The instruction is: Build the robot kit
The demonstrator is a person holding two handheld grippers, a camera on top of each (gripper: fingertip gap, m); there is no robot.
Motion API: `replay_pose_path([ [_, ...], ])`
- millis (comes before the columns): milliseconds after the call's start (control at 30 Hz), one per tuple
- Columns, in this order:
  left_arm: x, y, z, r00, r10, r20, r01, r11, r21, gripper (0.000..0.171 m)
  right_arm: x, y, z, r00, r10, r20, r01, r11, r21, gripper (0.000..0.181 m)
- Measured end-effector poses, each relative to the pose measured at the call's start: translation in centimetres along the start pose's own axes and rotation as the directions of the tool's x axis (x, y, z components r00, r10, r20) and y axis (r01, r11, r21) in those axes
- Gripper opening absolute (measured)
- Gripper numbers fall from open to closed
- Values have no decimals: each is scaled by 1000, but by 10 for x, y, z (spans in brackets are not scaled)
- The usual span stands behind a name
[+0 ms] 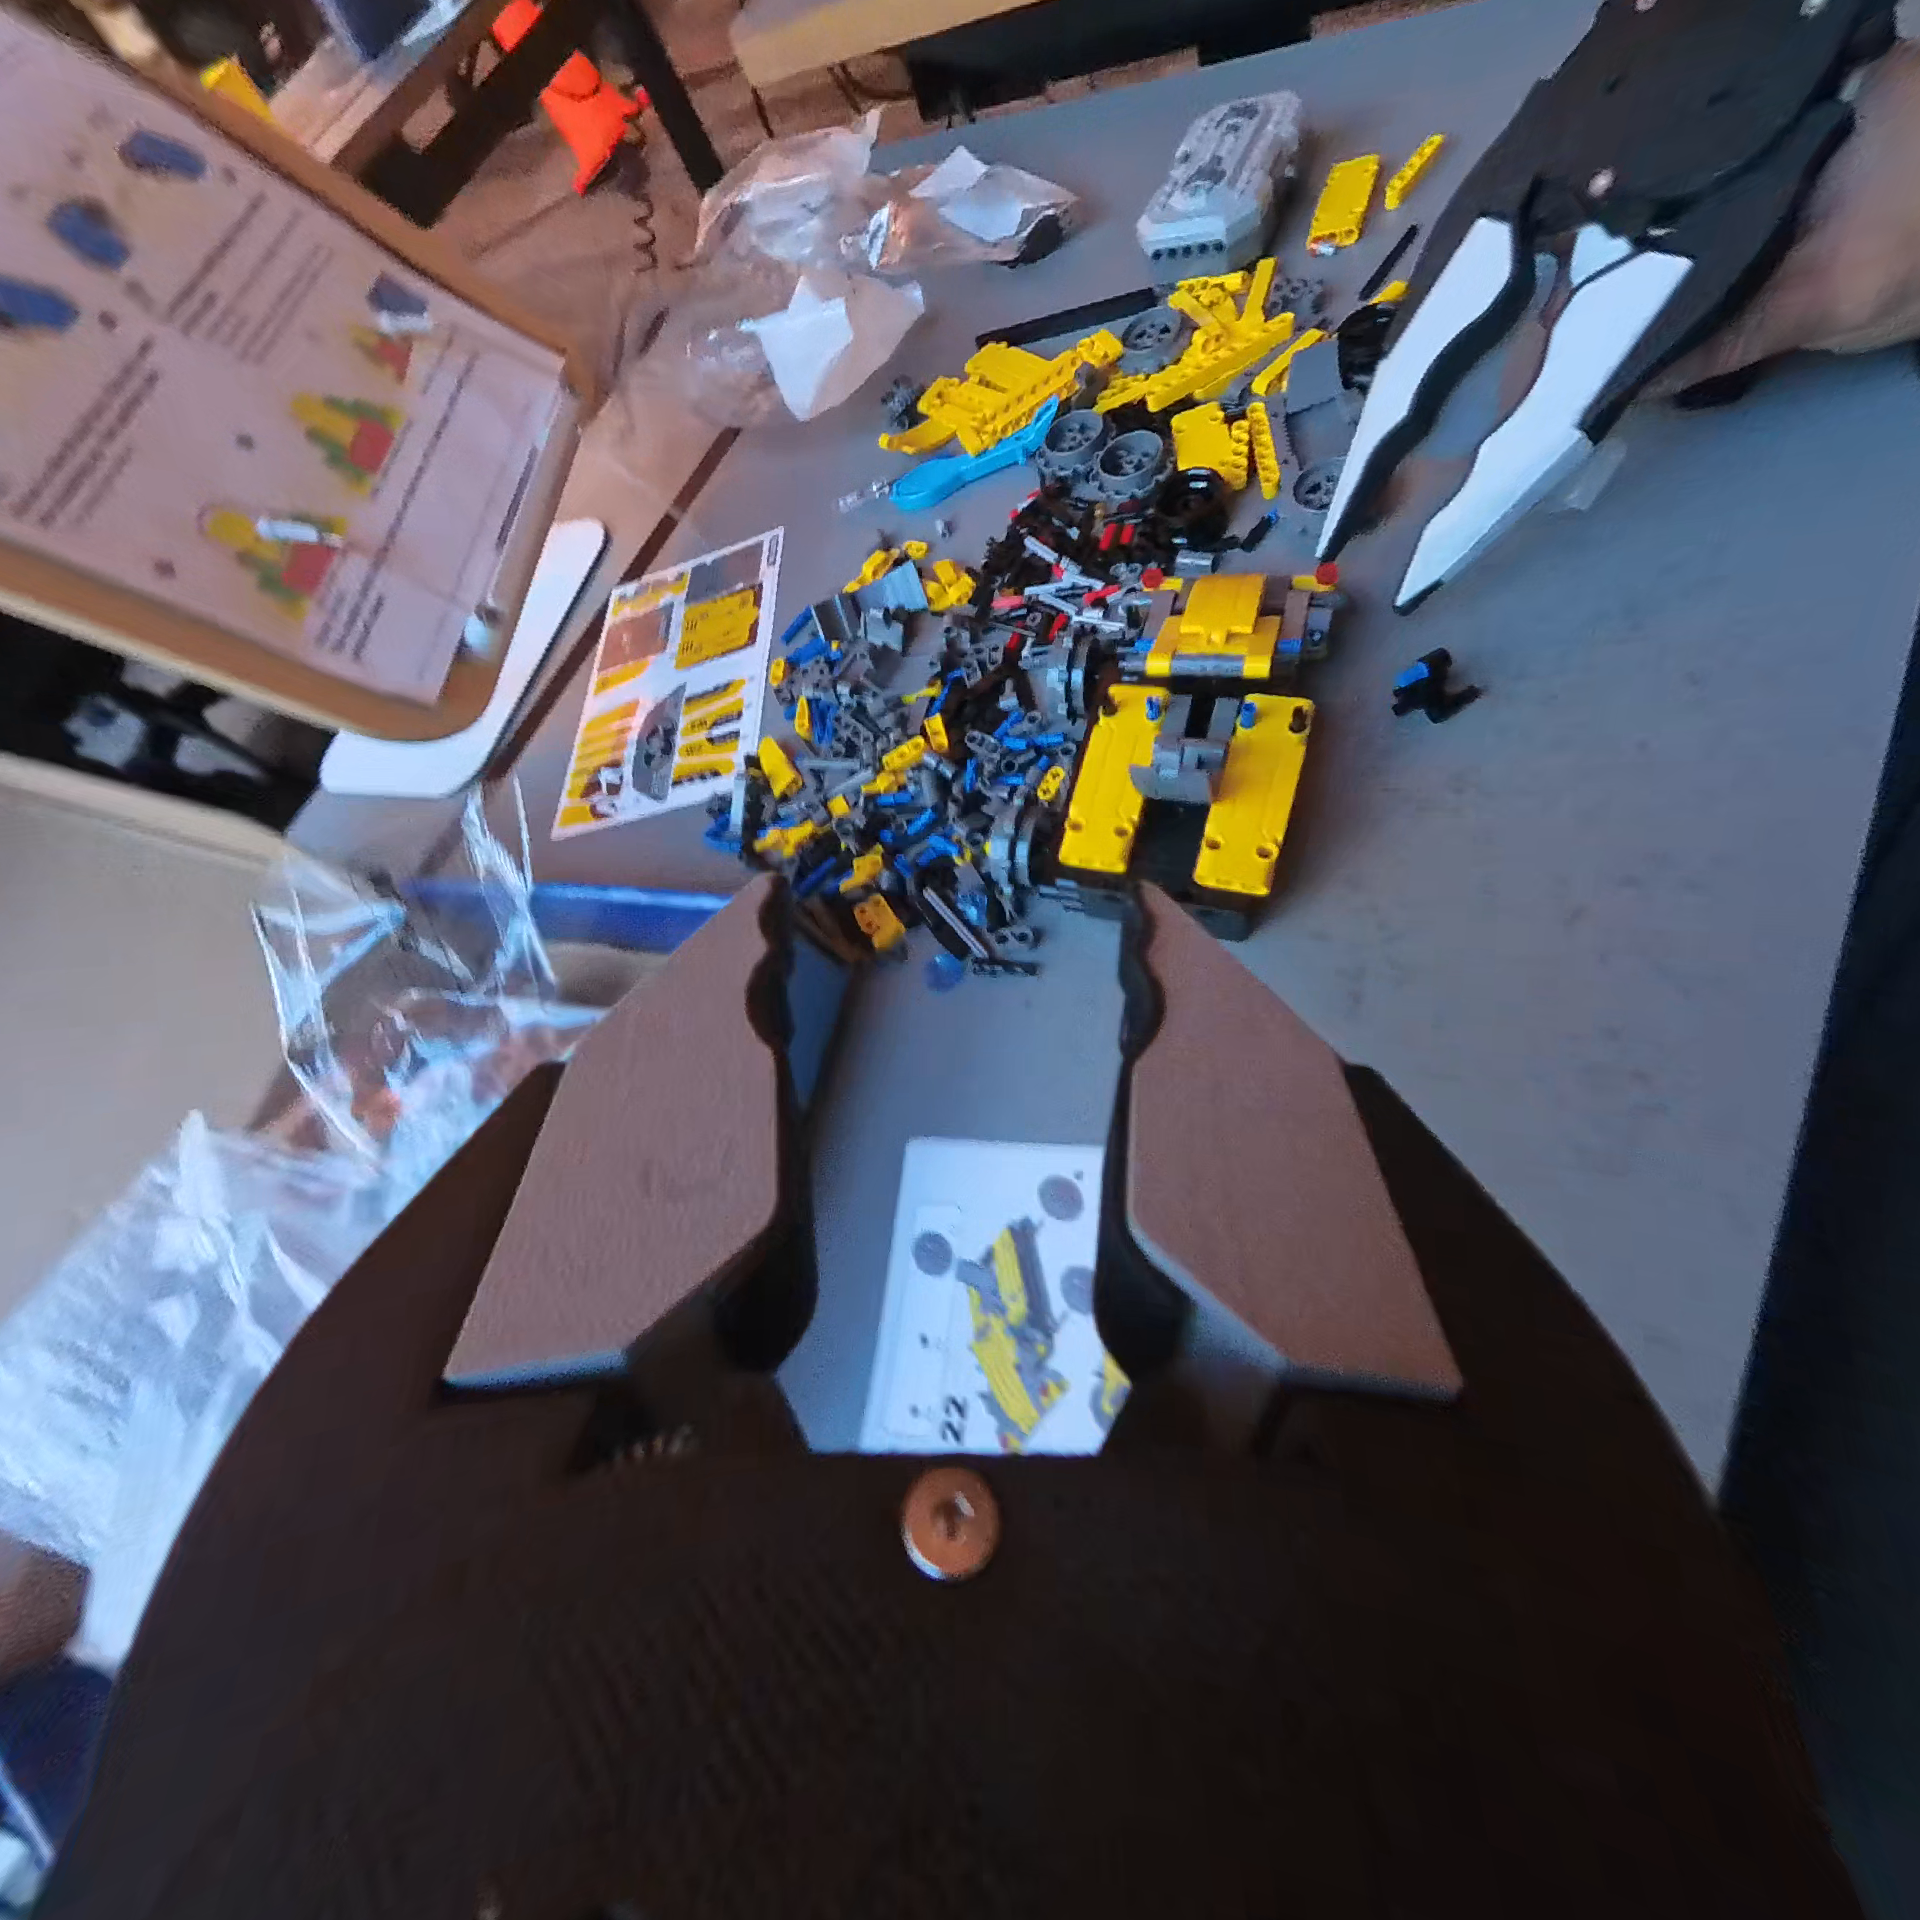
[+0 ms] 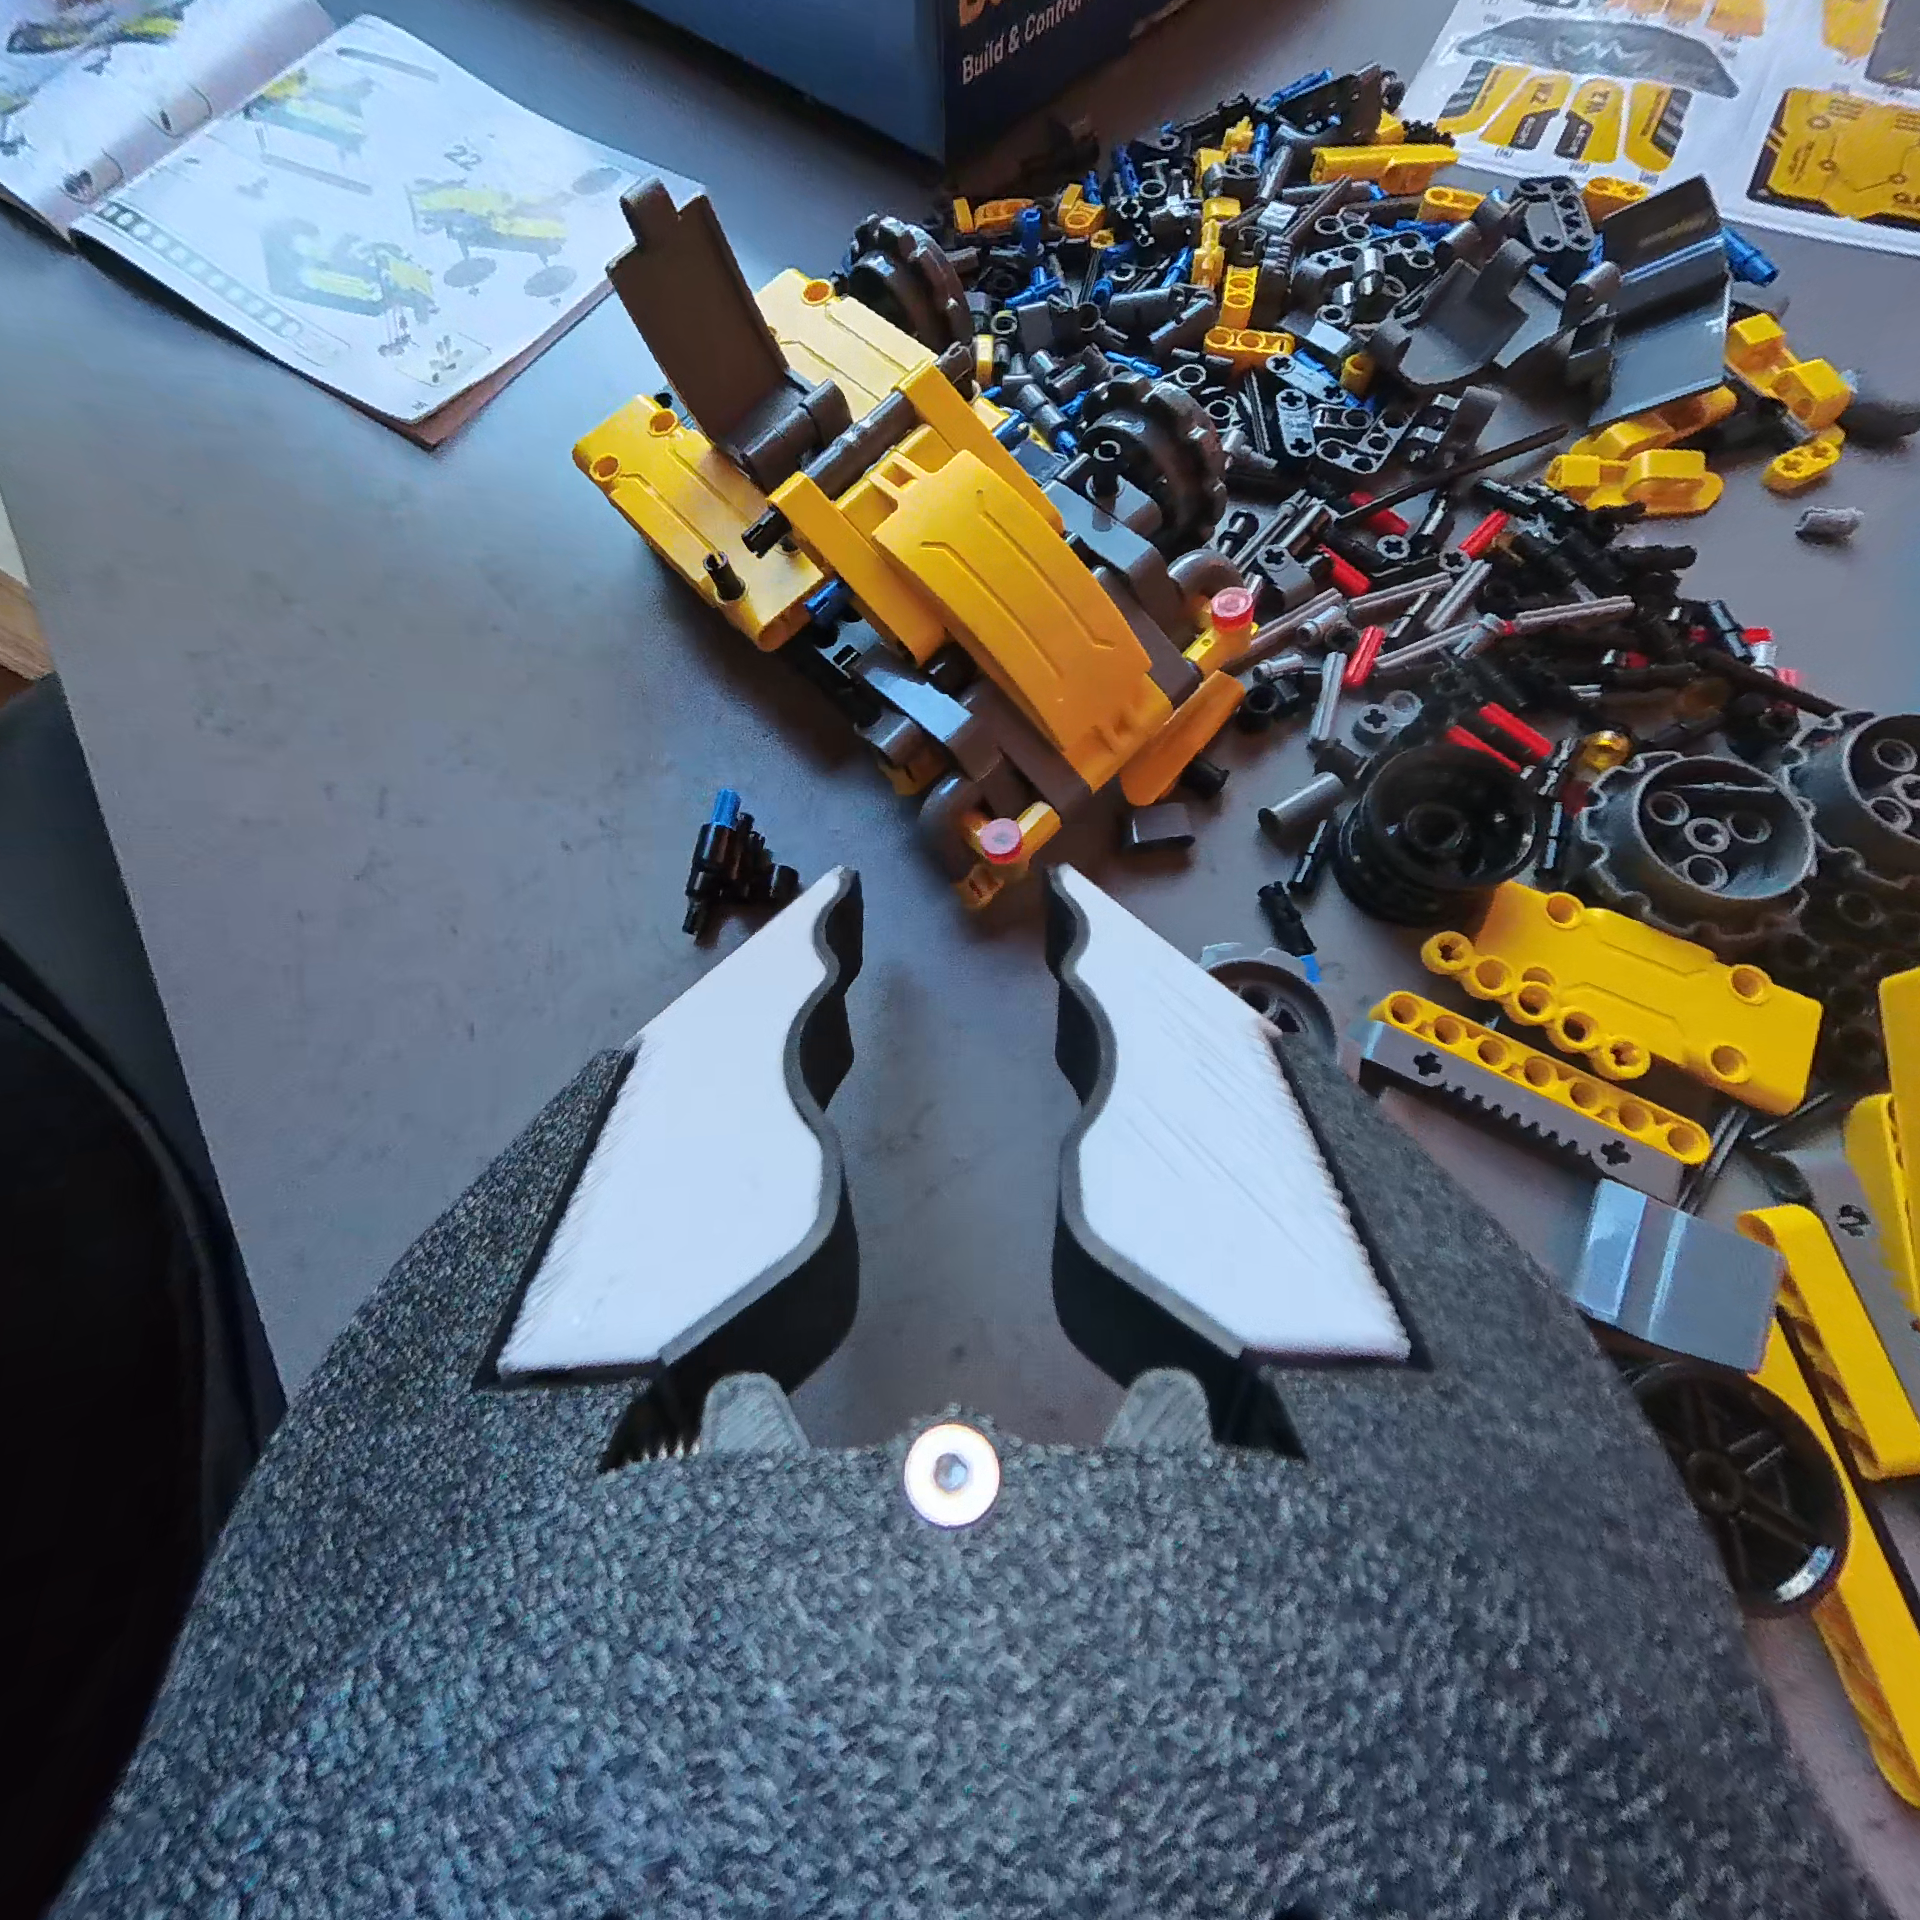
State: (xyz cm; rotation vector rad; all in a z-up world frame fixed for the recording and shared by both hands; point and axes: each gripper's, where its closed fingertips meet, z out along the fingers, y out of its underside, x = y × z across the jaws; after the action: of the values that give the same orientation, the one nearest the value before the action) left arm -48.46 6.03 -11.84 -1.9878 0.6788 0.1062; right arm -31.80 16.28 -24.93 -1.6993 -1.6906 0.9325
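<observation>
Hovering with jaws apart, left gripper (image 1: 951, 914) and right gripper (image 2: 951, 883) flank the half-built yellow vehicle (image 2: 935, 561).

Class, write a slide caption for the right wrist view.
Open right gripper hovers empty beside a half-built yellow model and loose bricks.

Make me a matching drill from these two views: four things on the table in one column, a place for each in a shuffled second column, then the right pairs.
Things
1. part-built yellow model
2. small black and blue piece
3. instruction booklet
4. sticker sheet

Places
A. far left on the table, lying open
B. far right, beyond the loose parts pile
C. straight ahead of the right tongs, left of the pile
D. alone on bare table, just off the right tongs' left fingertip

Pairs: 1-C, 2-D, 3-A, 4-B
</observation>
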Motion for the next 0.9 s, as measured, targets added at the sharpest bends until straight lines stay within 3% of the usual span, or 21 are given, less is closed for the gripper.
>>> replay_pose_path([
  [200, -6, 39, -13, 987, -160, 35, 160, 987, -6, 60, 2, 0, 1, 1000, 15, -7, -15, 1000, -4, 35],
  [333, 2, 54, 5, 972, -229, -47, 228, 973, -32, 68, 3, 2, 2, 1000, 28, -2, -28, 999, -21, 35],
  [467, 12, 46, 34, 962, -229, -150, 227, 974, -29, 71, 3, 2, 2, 999, 40, 9, -40, 999, -19, 35],
  [600, 26, 41, 64, 942, -211, -261, 192, 977, -98, 77, 3, 2, 3, 999, 44, 14, -43, 999, -21, 34],
  [900, 44, 35, 109, 928, -148, -341, 102, 983, -150, 83, 4, 0, 4, 999, 39, 20, -39, 999, -13, 33],
])
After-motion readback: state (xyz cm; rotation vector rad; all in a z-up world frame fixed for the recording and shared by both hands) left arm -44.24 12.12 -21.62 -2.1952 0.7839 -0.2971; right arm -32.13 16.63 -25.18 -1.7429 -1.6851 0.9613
